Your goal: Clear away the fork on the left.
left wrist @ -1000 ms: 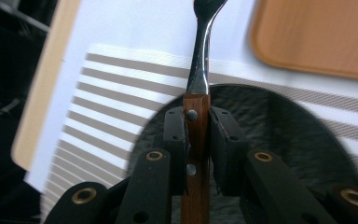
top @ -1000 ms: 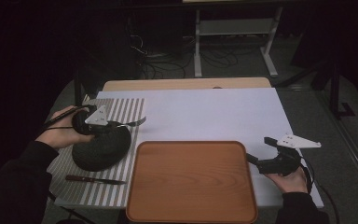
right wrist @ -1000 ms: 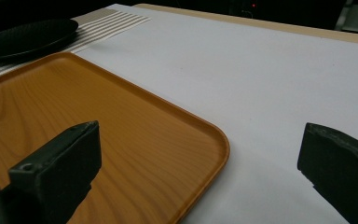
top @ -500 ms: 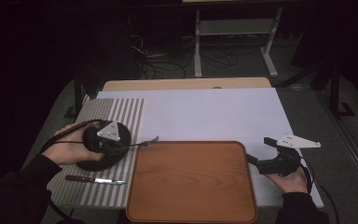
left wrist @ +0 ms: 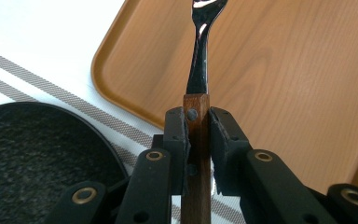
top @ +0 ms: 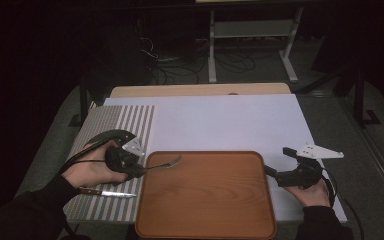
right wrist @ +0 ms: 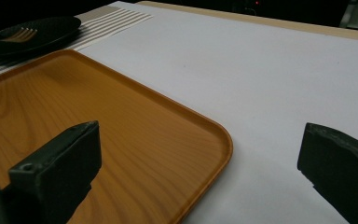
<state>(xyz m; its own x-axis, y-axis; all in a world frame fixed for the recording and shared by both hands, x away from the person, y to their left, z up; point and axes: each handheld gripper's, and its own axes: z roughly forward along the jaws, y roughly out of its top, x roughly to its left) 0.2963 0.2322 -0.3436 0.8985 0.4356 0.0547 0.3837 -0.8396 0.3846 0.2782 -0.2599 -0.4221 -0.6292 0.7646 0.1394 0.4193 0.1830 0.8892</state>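
A fork with a wooden handle (left wrist: 196,116) is clamped between the jaws of my left gripper (left wrist: 197,122). Its metal neck (left wrist: 198,60) reaches out over the near corner of the wooden tray (left wrist: 270,74). In the high view the left gripper (top: 132,167) sits at the tray's left edge, with the fork's tines (top: 172,162) just over the tray (top: 205,200). My right gripper (top: 278,160) hovers open beside the tray's right edge, with nothing between its jaws. In the right gripper view, that gripper (right wrist: 200,163) has its jaws spread wide over the tray's corner (right wrist: 121,135).
A black plate (left wrist: 37,154) lies on the striped mat (top: 107,117) under my left hand, partly hidden. A knife (top: 107,193) rests on the mat near the front edge. White table covering (top: 220,125) stretches behind the tray.
My left gripper has carried the fork down and to the right, from above the black plate to the tray's left edge. The right gripper has stayed put.
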